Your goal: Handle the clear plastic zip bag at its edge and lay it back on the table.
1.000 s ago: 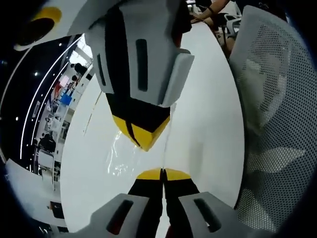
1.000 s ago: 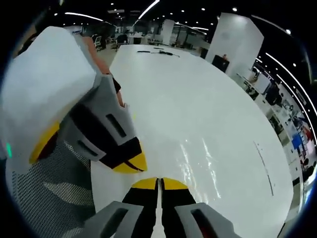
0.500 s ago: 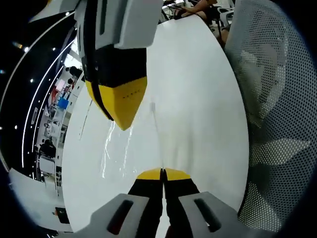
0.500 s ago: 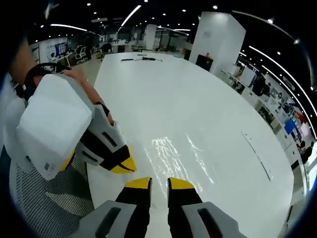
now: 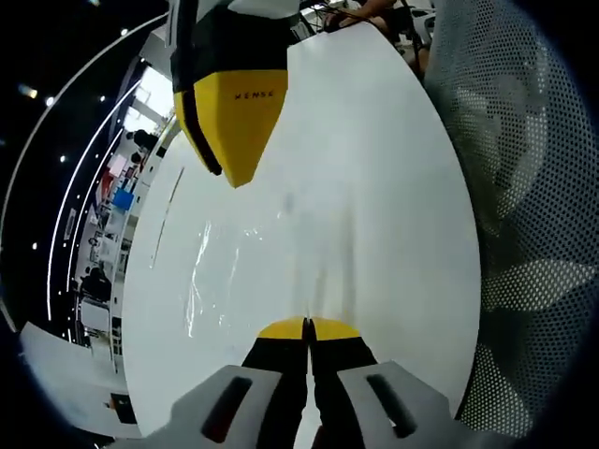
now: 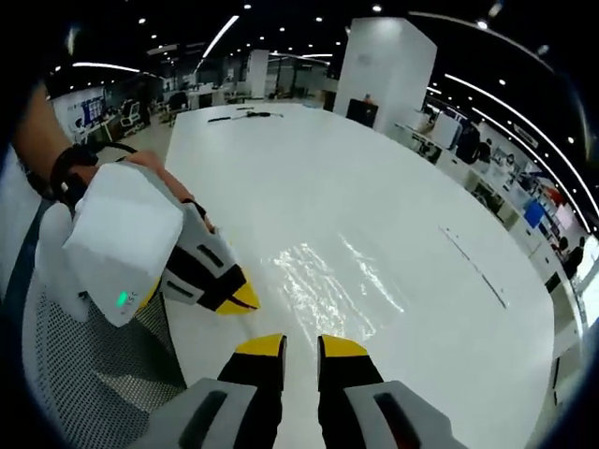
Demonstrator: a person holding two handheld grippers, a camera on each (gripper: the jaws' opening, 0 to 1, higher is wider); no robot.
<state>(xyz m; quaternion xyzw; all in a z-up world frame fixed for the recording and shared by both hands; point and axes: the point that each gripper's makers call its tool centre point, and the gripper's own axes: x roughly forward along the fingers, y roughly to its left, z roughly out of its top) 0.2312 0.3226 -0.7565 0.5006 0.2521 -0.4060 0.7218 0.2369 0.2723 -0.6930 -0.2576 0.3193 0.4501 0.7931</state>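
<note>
Clear plastic: the zip bag lies flat and glossy on the white table, just ahead of our right gripper; we also see it in the left gripper view.
Right gripper: jaws parted, holding nothing; a second ago they were closed together, so we have let the bag's edge go.
Left gripper: jaws still pressed together at the bag's near edge; whether plastic sits between them we cannot tell.
Change: right gripper has drawn up and away.
Meaning: bag looks laid down; we judge only the left release remains.
Beside: mesh chair.
</note>
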